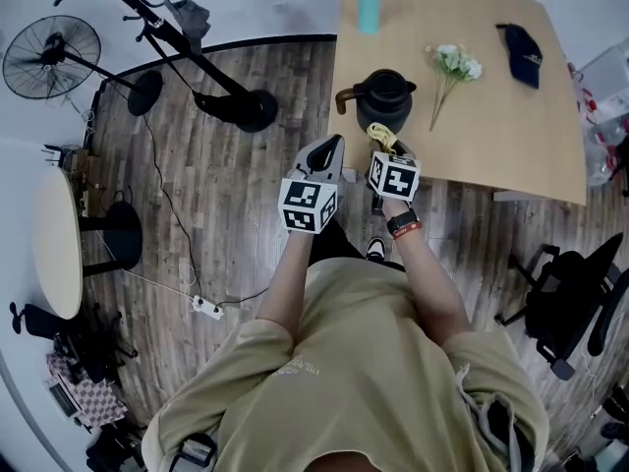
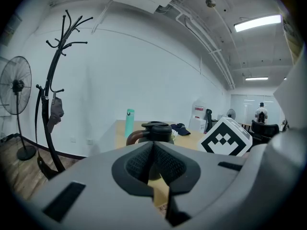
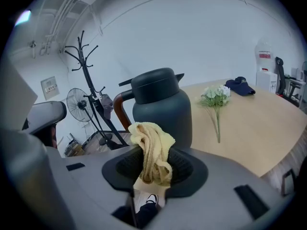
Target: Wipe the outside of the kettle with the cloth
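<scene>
The table (image 1: 511,136) carries little. A teal bottle (image 1: 368,5) stands capped by the left edge, well back. Flowers (image 1: 454,67) lie loose toward the middle. A dark cap (image 1: 521,55) rests near the far right. Nothing stands between the claws and the kettle (image 1: 385,99).

The kettle stands near the near-left corner, lid on and handle toward the left edge. Its contents are hidden.

The right claw (image 3: 153,163) is clamped on the yellow cloth (image 3: 149,143), which bunches up out of the jaws. It hangs at the near edge, just before the kettle's side. I cannot tell whether cloth and kettle touch.

The left claw (image 2: 153,150) has its jaws pressed together with nothing between them. It is off the table, beside the near-left corner, over the wood floor (image 1: 236,224). A coat stand (image 1: 187,47) and a fan (image 1: 49,59) stand on the floor beyond the left edge.
</scene>
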{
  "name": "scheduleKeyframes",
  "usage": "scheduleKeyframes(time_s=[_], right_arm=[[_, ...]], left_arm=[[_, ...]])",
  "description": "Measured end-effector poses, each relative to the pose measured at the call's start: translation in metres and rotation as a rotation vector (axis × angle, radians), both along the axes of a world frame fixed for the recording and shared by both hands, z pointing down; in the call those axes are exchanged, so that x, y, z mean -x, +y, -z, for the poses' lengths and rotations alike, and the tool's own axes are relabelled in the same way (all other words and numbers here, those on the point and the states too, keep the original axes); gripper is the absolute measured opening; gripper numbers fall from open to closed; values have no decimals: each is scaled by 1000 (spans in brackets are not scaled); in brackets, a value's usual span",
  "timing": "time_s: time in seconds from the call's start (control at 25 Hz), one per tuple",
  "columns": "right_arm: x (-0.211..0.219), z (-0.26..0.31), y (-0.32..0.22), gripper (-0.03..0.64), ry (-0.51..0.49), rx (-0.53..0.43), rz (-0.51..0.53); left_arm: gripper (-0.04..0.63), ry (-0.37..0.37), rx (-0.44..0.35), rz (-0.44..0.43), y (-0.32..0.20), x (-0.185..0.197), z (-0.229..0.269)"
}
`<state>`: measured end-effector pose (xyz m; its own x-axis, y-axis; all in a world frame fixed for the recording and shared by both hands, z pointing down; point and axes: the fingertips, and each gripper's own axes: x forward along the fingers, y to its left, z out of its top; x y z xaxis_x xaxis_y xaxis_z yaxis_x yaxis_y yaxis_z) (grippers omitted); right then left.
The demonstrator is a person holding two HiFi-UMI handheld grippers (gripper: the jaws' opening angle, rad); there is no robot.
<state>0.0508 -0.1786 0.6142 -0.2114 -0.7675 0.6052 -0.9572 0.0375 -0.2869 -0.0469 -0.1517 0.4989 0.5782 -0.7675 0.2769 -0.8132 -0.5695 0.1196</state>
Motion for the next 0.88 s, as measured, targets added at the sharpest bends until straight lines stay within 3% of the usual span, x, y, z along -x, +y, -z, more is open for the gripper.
scheduleKeyframes(time_s=[0.88], right_arm=[[-75, -4, -15, 140, 129, -17, -41]], left_arm=[[21, -11, 24, -35, -12, -36, -10]])
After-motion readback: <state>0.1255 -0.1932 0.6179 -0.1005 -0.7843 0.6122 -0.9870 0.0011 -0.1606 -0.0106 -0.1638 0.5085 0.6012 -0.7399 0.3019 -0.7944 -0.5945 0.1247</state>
